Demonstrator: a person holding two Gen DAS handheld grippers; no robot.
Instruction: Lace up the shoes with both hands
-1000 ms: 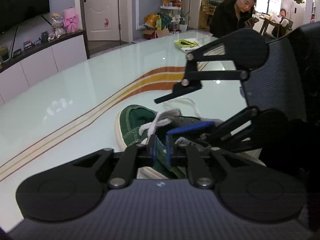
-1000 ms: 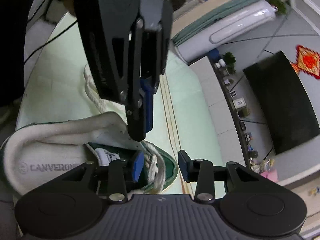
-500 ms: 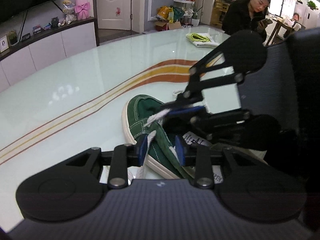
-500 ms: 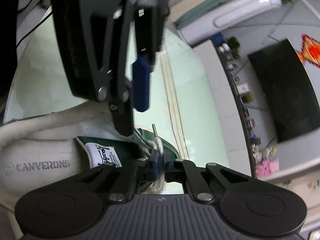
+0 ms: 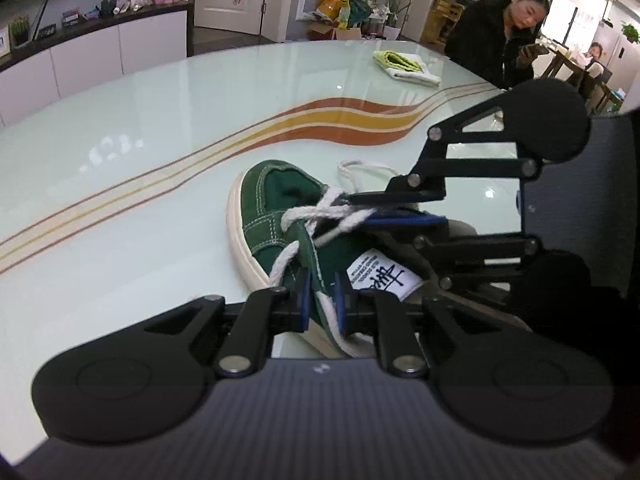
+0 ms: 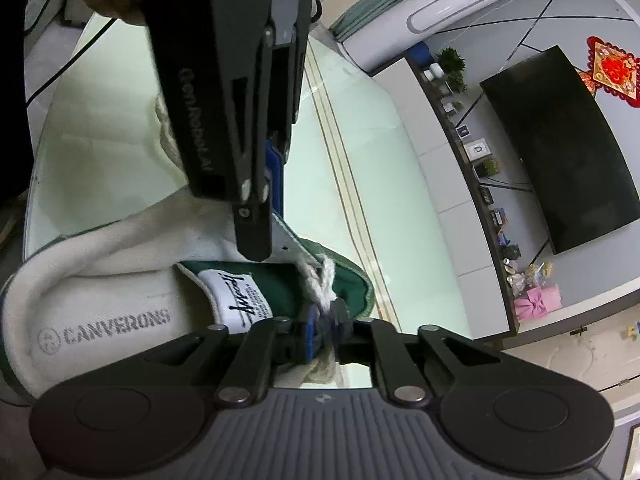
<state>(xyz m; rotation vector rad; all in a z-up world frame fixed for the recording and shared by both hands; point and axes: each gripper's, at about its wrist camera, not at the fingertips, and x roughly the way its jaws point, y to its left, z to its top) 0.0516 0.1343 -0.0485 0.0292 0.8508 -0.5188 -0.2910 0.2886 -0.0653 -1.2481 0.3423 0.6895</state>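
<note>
A green suede shoe (image 5: 276,188) with a white sole lies on the glass table (image 5: 160,140), toe pointing away. Its white lace (image 5: 320,212) crosses over the tongue. My left gripper (image 5: 321,302) is shut on the shoe's eyelet flap, with a strand of lace beside the pads. From the right, my right gripper (image 5: 360,210) reaches in sideways and pinches the lace above the tongue. In the right wrist view, the right gripper (image 6: 323,328) is shut on the lace (image 6: 320,276) near the shoe's (image 6: 352,280) toe, and the left gripper (image 6: 256,240) points down onto the flap.
A loose loop of lace (image 5: 368,166) lies on the table beyond the shoe. A folded yellow-green cloth (image 5: 404,65) sits at the far edge, where a person (image 5: 496,40) in black stands. A low cabinet (image 5: 88,52) runs along the left wall.
The right gripper, open a second ago, has shut on the lace and drawn it across the tongue. The left gripper widened, then narrowed onto the flap; the view pulled back.
</note>
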